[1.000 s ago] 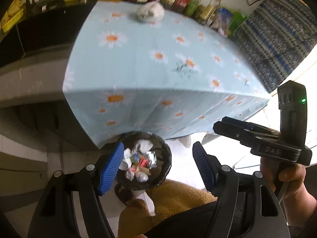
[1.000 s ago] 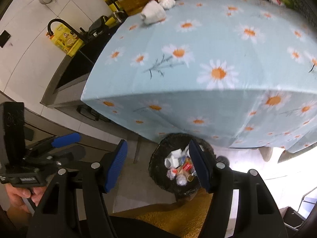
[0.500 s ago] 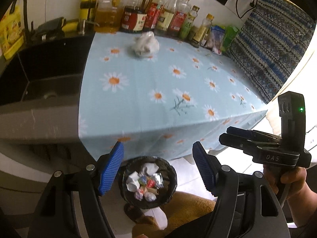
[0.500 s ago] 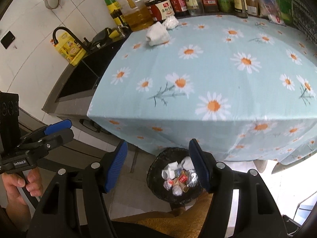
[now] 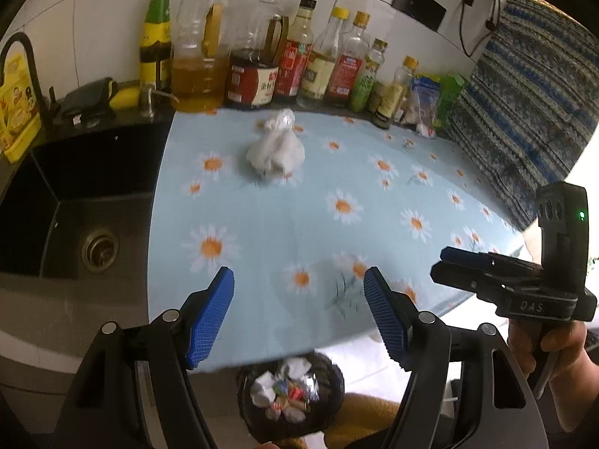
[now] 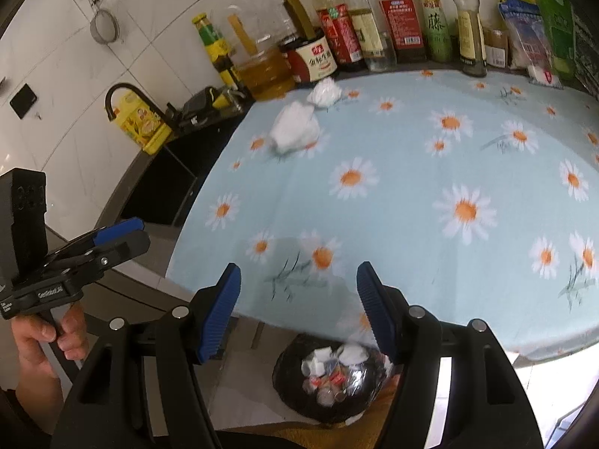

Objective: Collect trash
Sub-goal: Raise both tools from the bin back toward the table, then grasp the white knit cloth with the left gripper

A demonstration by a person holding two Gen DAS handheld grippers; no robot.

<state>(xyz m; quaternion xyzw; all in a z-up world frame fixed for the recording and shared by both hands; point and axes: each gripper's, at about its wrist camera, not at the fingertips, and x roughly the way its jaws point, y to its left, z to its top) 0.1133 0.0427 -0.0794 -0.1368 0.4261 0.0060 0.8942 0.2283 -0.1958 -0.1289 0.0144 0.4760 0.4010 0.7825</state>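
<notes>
Kitchen table with a daisy cloth, seen from its near edge. Bin sits on the floor just below that edge, black liner, full of wrappers and crumpled paper. Left gripper hangs above the bin and the near edge, jaws spread wide, nothing between the blue pads. Right gripper is in the same pose to its right, jaws apart, empty; each one shows in the other's camera, held by a hand. Trash on the table: a white crumpled tissue wad at the far side of the cloth, near the left edge, and a smaller wad touching or just behind it, can't tell which. Beyond the wads, a row of bottles along the wall. Left of the table, a dark sink.
</notes>
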